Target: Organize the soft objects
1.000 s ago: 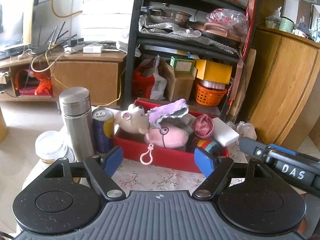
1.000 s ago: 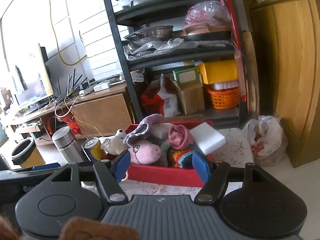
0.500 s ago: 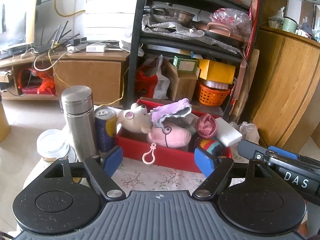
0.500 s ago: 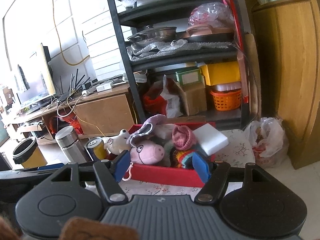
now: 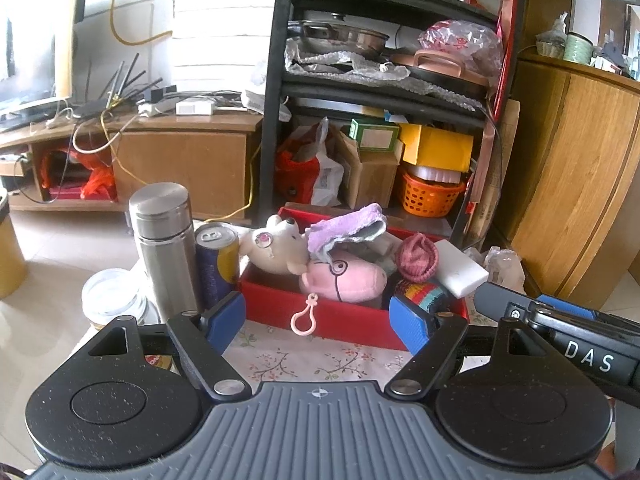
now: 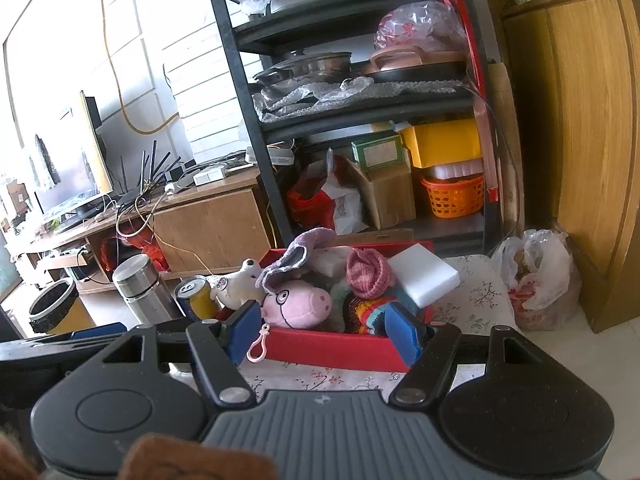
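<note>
Both grippers have drawn back slightly from the red bin (image 5: 344,322) over the past second, the pile inside it now sitting a touch smaller and farther ahead of the jaws in both wrist views; nothing in the bin has shifted. Judged from that, the sorting looks finished or close to it, with the soft things gathered in one place and neither tool carrying anything.

The left gripper (image 5: 318,318) hangs with its jaws spread wide and empty, the bin's near wall just beyond and between them. The right gripper (image 6: 326,334) is likewise wide apart and empty, framing the same bin from a little to the right.

The bin, on the floral-clothed counter (image 5: 304,356), is heaped above its rim. A pink pig plush (image 5: 346,276) lies at front centre, its pale pink clip (image 5: 304,316) dangling over the wall. A cream mouse plush (image 5: 276,246) leans at the far left, a lilac cloth (image 5: 346,226) draped above the pig. A rose knitted piece (image 6: 368,274) and a striped knitted piece (image 6: 366,312) sit toward the right jaw side, with a white sponge block (image 6: 424,276) overhanging the right edge.

Outside the left jaw stand a steel flask (image 5: 164,240) and a drink can (image 5: 218,256), touching the bin's left end.
</note>
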Demonstrator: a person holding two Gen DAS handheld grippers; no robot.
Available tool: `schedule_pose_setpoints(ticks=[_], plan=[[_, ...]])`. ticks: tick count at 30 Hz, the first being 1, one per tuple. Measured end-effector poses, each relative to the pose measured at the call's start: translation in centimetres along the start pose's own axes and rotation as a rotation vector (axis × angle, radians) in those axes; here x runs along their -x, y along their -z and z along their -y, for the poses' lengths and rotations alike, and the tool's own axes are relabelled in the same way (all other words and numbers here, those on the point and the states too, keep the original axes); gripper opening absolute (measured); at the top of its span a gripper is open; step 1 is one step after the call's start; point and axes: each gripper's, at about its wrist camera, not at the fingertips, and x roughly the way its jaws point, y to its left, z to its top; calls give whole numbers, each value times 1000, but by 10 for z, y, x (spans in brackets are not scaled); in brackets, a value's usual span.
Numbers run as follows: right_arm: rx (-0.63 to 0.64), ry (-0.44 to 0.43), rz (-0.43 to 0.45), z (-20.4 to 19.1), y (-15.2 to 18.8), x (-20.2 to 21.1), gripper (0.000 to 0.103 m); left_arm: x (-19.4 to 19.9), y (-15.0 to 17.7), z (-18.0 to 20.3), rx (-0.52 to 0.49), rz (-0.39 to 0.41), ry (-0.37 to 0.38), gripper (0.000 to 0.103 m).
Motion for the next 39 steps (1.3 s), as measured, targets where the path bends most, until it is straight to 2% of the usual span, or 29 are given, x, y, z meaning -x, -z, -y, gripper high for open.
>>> schedule_pose_setpoints(ticks=[31, 39], plan=[[0, -1, 11, 2, 0, 1, 41, 2, 0, 2, -26, 30, -35, 82], [-2, -2, 18, 1, -1, 1, 41, 3, -1, 1, -23, 35, -57, 87]])
